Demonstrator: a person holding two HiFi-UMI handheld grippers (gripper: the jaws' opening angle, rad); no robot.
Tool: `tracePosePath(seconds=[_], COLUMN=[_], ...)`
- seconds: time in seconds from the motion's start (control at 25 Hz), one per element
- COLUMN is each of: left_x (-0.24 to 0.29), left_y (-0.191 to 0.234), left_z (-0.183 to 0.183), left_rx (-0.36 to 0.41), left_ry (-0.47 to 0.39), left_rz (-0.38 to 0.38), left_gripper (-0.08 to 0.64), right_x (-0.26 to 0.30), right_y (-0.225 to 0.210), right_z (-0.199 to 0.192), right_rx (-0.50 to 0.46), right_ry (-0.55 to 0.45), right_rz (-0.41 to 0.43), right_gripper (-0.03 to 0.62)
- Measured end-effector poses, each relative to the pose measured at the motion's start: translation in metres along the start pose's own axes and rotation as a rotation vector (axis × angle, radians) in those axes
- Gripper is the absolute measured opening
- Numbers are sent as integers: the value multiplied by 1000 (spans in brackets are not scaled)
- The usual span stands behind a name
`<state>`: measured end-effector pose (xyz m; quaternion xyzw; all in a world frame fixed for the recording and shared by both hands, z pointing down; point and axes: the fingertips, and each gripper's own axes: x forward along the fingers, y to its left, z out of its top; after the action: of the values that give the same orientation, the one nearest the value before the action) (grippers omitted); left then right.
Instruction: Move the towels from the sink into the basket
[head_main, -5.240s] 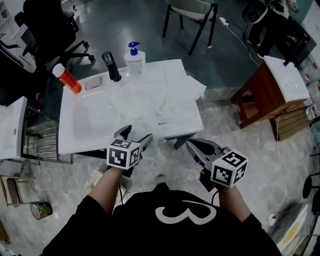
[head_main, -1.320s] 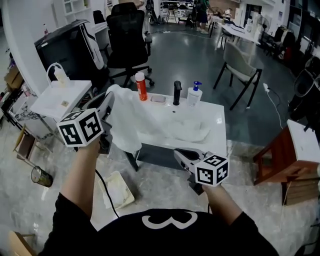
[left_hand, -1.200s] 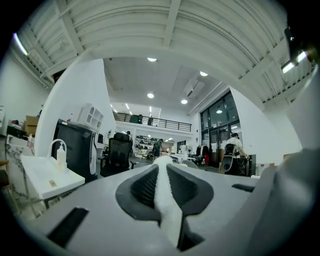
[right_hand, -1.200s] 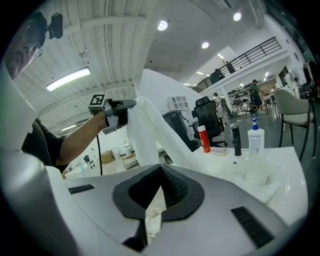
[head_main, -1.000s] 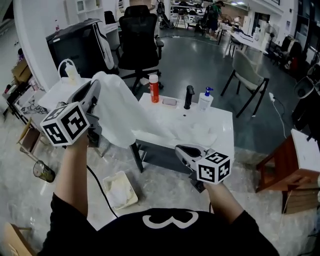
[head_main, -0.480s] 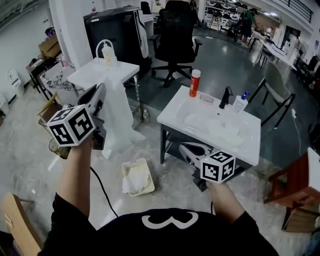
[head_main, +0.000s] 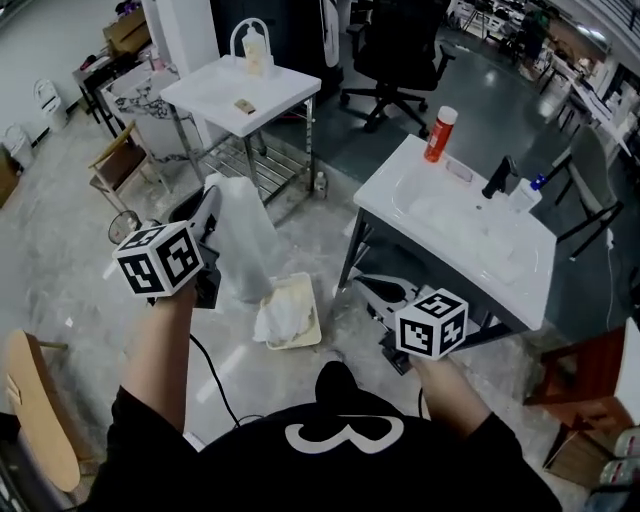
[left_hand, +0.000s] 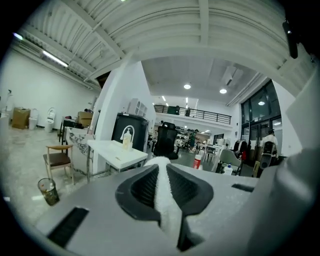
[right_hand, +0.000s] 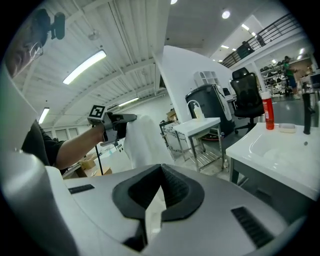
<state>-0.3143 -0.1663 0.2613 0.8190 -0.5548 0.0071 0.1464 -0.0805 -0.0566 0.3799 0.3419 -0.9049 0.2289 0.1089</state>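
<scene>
My left claw is clamped on the white towel at its top edge. It's soft, light and limp, hanging near the basket. My right claw is closed and empty.

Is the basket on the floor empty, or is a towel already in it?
Not empty. A crumpled white towel lies in the basket, covering its left part.

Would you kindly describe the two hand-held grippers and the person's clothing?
The left hand-held gripper and right hand-held gripper are grey, each with black ribbed pads and a black-and-white marker cube. A black cable runs from the left one. The person wears a black short-sleeved top with white print.
</scene>
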Motion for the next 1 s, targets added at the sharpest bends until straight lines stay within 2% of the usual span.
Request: tracePosePath(seconds=[0.16,0.4,0.72,0.84,1.0], left_x=[5,30,78,94,114], left_y=[27,46,53,54,59], left_z=[-58,-162,-299,-349,-403], left_rx=[-62,-179,-199,-229,-255], left_ry=[89,215,419,505,591], left_rz=[51,70,104,125,152], left_gripper=[48,46,46,46,46], right_x=[27,65,100,112,128], right_y=[-6,-38,-89,-113,-140], right_z=[-13,-39,-60,-64,-65], right_rx=[14,27,70,83,88], right_ry=[60,162,266,298,328], right_rz=[38,70,110,113,119], right_gripper=[3,3,3,3,3])
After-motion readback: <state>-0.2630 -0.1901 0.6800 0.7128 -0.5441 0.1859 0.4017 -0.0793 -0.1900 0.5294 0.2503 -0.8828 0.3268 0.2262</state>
